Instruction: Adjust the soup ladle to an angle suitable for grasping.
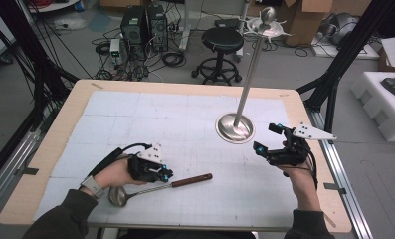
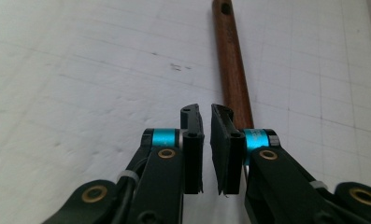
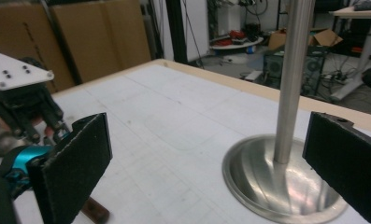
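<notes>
Ladle (image 1: 155, 188) lies flat on the white table mat (image 1: 135, 119) near the front edge, bowl left, wooden handle right. The left gripper (image 1: 166, 174) sits over the thin metal shaft, jaws nearly closed with a bare gap and nothing pinched; the right gripper (image 1: 267, 137) is wide open beside the stand (image 1: 235, 127). Stiff, light, bowl-heavy and slick on steel, so I'd grip where the wood meets the shaft.

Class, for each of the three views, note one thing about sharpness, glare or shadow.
High view: even light, soft picture, faint shadow under the ladle. Left gripper view: jaws sharp, wooden handle softens far off. Right gripper view: bright reflections on the stand's steel base; near jaws blurred.
</notes>
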{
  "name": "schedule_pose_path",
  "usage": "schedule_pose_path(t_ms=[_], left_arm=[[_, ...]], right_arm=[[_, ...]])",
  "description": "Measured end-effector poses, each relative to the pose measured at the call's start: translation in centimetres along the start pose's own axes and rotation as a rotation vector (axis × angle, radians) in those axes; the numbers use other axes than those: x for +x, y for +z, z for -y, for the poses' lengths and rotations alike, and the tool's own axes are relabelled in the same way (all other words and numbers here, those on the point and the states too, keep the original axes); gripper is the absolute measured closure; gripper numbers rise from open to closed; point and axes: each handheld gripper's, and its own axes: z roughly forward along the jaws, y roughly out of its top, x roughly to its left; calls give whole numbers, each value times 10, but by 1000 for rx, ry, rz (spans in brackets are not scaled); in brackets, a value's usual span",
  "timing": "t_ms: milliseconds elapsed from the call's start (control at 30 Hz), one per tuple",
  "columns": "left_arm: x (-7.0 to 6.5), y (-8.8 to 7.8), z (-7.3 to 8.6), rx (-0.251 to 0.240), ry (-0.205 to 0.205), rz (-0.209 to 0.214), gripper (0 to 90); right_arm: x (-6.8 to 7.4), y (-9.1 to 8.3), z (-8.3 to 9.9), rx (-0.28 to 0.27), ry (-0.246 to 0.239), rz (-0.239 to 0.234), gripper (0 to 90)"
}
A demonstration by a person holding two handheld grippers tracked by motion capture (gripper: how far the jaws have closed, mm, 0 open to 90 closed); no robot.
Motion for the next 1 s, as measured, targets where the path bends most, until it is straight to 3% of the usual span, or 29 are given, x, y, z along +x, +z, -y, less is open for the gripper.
schedule_pose_path(t_ms=[67,100,133,233,367,533,667,833,900,1000], left_arm=[[1,-12,0,-14,-29,7,744],[0,-16,0,-24,-41,19,628],[-2,-20,0,-42,-39,40,628],[-12,-28,-2,-124,3,91,523],[-19,-40,-5,-174,59,101,244],[-22,-52,-5,-114,65,19,141],[-23,-54,-4,-17,1,-19,60],[-24,-53,-2,98,-45,-30,60],[-25,-50,-1,175,-62,-17,59],[-27,-44,0,229,-70,-9,59]], right_arm=[[0,-2,-1,-12,3,0,0],[-1,-2,-1,-12,8,2,0],[-1,-2,-1,-12,8,2,0],[-2,-3,-1,-11,10,7,0],[-1,-4,-1,-18,7,5,0],[-3,-3,-1,-18,7,6,0],[-3,-3,-1,-18,13,9,0],[-4,-3,-2,-22,13,9,0],[-4,-2,-3,-19,19,6,0],[-5,1,-3,-18,16,1,0]])
